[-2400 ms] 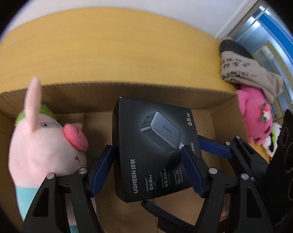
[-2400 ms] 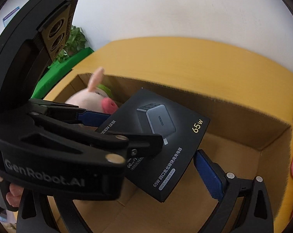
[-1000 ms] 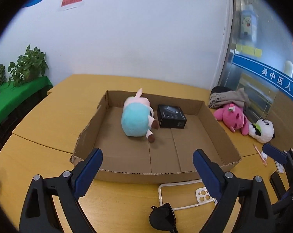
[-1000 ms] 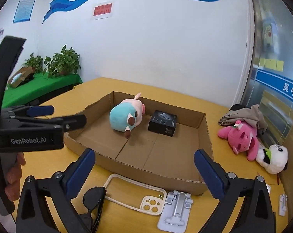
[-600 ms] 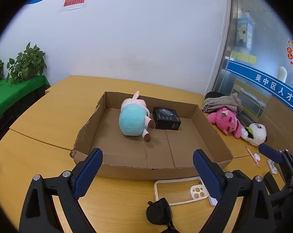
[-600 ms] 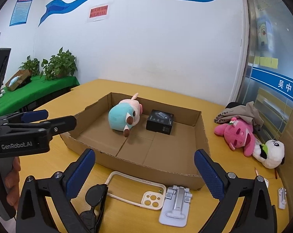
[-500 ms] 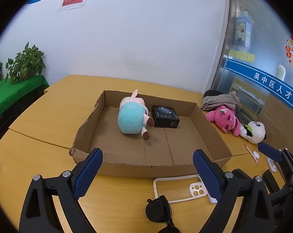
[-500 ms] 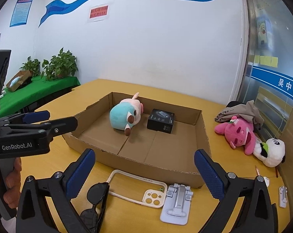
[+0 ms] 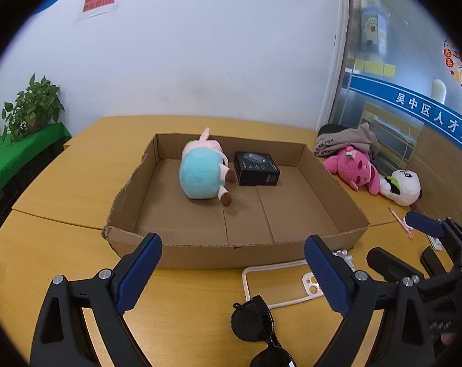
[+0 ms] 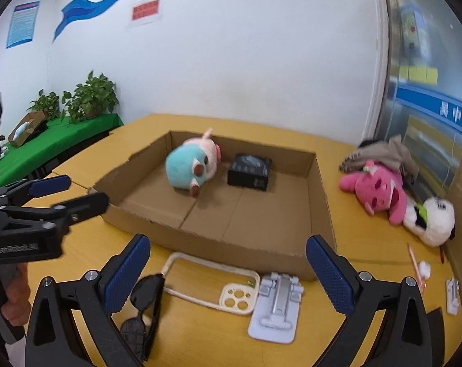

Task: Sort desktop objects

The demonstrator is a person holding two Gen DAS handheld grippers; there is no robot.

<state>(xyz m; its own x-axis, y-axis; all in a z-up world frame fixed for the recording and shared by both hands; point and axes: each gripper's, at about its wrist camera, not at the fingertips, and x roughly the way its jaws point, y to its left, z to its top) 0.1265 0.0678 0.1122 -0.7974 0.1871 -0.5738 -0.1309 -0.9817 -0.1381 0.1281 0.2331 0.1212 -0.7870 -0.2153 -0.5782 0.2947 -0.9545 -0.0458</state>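
Observation:
A shallow cardboard box lies on the yellow table. In it lie a pig plush in teal and a black charger box. In front of the box lie black sunglasses, a white phone case and a grey phone stand. My left gripper is open and empty above the sunglasses. My right gripper is open and empty above the phone case.
A pink plush, a panda plush and a grey cloth lie at the table's right edge. A pencil and small white items lie near them. Potted plants stand on a green table at left.
Both grippers let go of the charger box in the cardboard box and drew back over the table's front. In the last half second both moved slightly closer and lower.

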